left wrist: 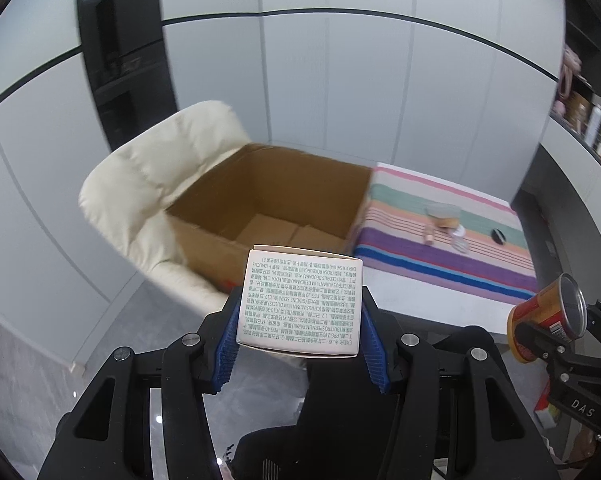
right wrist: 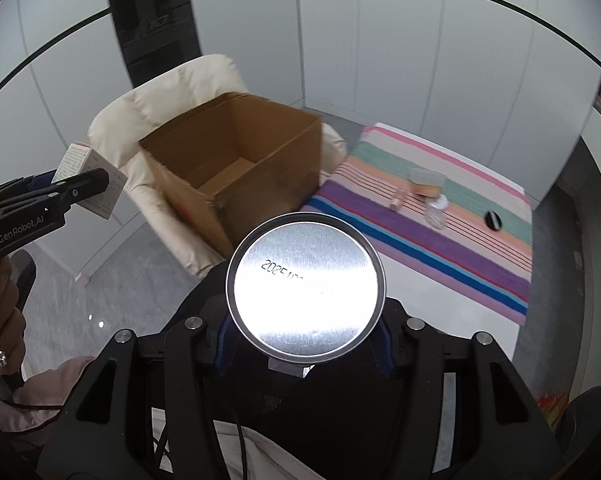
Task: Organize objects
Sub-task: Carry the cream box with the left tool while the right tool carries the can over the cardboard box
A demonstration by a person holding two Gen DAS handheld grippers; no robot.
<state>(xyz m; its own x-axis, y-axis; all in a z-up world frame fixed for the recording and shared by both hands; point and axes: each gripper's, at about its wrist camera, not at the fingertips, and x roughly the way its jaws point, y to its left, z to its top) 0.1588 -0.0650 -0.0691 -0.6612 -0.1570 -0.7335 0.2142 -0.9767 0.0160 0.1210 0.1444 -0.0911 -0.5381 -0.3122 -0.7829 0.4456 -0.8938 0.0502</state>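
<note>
My left gripper [left wrist: 300,332] is shut on a small white carton [left wrist: 300,300] with green printed text, held in the air in front of an open cardboard box [left wrist: 276,208]. The carton also shows in the right wrist view [right wrist: 90,178], left of the cardboard box [right wrist: 236,160]. My right gripper [right wrist: 304,344] is shut on a red and yellow snack can; its round metal end [right wrist: 305,286] faces the camera. The can [left wrist: 548,316] shows at the right edge of the left wrist view. The box looks empty inside.
The box sits on a cream padded chair [left wrist: 152,184]. To its right, a striped cloth [right wrist: 440,216] covers a white table [right wrist: 452,300] and holds a clear lidded tub [right wrist: 426,182], a small clear bottle [right wrist: 436,212], a pink tube [right wrist: 398,200] and a black round disc [right wrist: 493,220].
</note>
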